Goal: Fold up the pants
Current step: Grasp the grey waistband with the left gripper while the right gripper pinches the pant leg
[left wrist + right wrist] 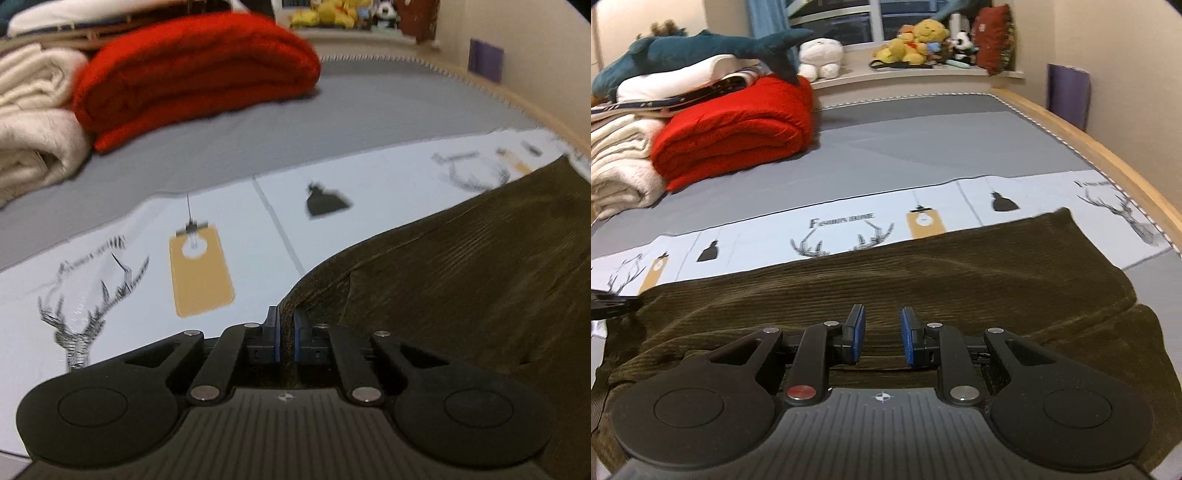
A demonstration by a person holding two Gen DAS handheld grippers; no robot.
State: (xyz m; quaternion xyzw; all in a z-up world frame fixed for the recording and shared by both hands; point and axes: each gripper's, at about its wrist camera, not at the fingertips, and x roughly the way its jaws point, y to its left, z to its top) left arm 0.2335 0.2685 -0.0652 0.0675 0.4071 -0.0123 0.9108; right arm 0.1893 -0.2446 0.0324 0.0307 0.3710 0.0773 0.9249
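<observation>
The left gripper [286, 332] has its jaws pinched nearly together on an edge of the brown corduroy pants [461, 280], which spread away to its right; the right gripper [882, 332] hovers part-open over the pants, holding nothing, their long axis running crosswise beneath it on the bed [923, 140].

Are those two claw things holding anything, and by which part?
The left gripper pinches the dark olive corduroy pants at an edge. The right gripper hangs open above them.
</observation>
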